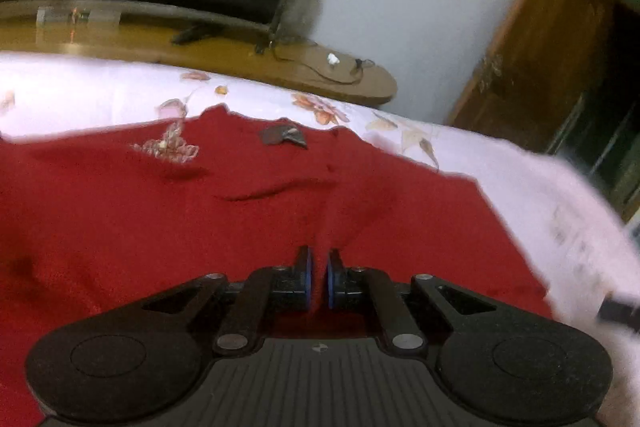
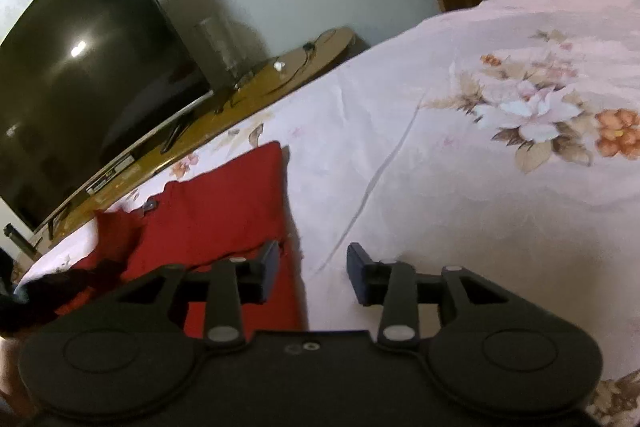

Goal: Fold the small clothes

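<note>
Spread across both views: a bed (image 2: 460, 187) under a pale pink sheet printed with flower sprays. Behind it, along the wall, a long wooden bench (image 1: 224, 47) carrying a large dark television (image 2: 80, 79), its screen off, with loose cables near the bench's rounded end. Beside the wall, a brown wooden door (image 1: 552, 39).

Lying flat on the sheet: a red knitted garment (image 1: 160, 211), filling the lower left of the left wrist view and sitting left of centre in the right wrist view. On its upper part, a small beaded flower motif (image 1: 168, 147) and a dark neck label (image 1: 282, 137); writing on the label too blurred to read. No other brand or lettering legible anywhere.

Left tool (image 1: 319, 277) low over the garment, blue-edged pads nearly together with a narrow gap; a raised ridge of red fabric just ahead of the tips, not pinched. Right tool (image 2: 312, 273) with pads well apart, holding nothing, left pad over the garment's right edge, right pad over bare sheet.
</note>
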`<action>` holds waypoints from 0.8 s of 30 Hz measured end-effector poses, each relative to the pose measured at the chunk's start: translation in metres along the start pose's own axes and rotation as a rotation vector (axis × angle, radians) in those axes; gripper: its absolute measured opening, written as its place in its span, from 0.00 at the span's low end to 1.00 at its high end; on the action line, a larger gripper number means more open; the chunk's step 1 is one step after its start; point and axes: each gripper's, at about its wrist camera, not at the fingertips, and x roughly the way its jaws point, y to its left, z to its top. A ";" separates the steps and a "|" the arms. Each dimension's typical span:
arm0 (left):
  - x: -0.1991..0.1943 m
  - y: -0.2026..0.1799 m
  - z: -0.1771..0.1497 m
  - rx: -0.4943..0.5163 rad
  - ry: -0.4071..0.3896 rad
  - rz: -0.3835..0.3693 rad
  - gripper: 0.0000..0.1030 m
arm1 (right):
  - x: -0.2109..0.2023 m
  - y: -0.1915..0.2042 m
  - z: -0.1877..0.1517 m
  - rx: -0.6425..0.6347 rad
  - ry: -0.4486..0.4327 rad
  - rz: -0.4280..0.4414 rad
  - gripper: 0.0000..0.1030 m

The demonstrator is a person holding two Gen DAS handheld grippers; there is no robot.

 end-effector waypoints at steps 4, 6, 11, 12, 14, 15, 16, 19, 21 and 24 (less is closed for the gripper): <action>-0.056 0.009 -0.003 0.028 -0.094 0.029 0.54 | 0.018 0.015 0.005 -0.004 0.027 0.074 0.45; -0.090 0.028 -0.012 -0.002 -0.138 0.108 0.54 | 0.032 0.030 0.007 -0.005 0.043 0.133 0.45; -0.156 0.112 -0.043 -0.186 -0.161 0.314 0.53 | 0.084 0.073 0.007 0.057 0.127 0.313 0.45; -0.159 0.127 -0.047 -0.207 -0.148 0.311 0.53 | 0.097 0.082 0.006 0.079 0.153 0.341 0.45; -0.160 0.143 -0.049 -0.214 -0.125 0.295 0.53 | 0.124 0.096 0.002 0.133 0.216 0.384 0.45; -0.157 0.149 -0.050 -0.221 -0.109 0.275 0.53 | 0.135 0.100 0.000 0.164 0.251 0.397 0.46; -0.154 0.153 -0.050 -0.239 -0.101 0.249 0.53 | 0.147 0.103 -0.003 0.203 0.295 0.411 0.46; -0.145 0.162 -0.058 -0.247 -0.088 0.242 0.53 | 0.164 0.104 -0.008 0.279 0.329 0.416 0.43; -0.139 0.164 -0.058 -0.259 -0.099 0.236 0.53 | 0.167 0.110 -0.008 0.285 0.322 0.418 0.40; -0.137 0.161 -0.064 -0.252 -0.088 0.245 0.53 | 0.170 0.124 -0.010 0.229 0.333 0.416 0.32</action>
